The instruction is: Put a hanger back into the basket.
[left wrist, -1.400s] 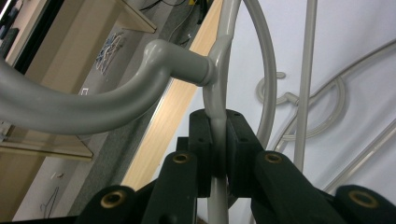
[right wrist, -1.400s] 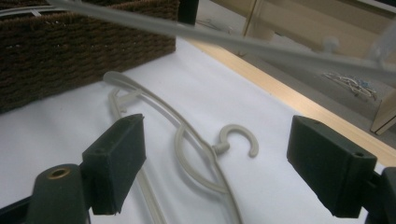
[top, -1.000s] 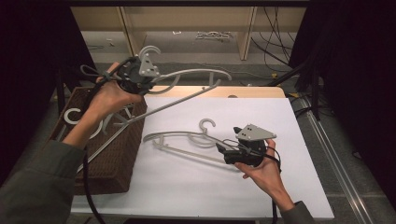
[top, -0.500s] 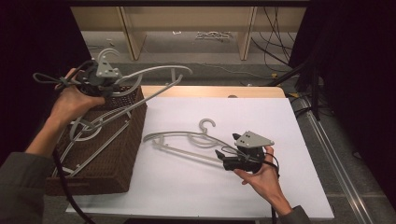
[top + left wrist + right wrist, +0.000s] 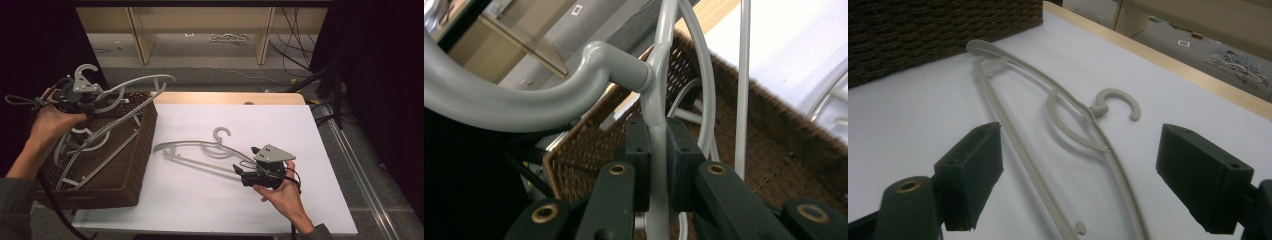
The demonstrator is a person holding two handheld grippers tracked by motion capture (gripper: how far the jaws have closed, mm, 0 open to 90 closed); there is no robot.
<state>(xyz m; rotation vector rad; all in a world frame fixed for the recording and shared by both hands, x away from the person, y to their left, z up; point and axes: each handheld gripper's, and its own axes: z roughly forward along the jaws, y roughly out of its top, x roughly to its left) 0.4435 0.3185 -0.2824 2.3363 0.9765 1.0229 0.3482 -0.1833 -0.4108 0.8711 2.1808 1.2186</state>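
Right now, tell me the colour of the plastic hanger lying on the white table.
Pale grey plastic hanger, clearest in the right gripper view.

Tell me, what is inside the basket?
Grey hangers lie tangled inside the basket; their exact number is unclear. The left gripper holds another hanger above it. The basket's bottom is mostly covered.

Left gripper [image 5: 75,95] fingers clamped; right gripper [image 5: 1093,185] fingers spread wide

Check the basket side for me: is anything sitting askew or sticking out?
Yes. The hanger clamped in the left gripper hangs tilted over the wicker basket, its arm jutting past the rim. The hangers inside lie crossed, not stacked.
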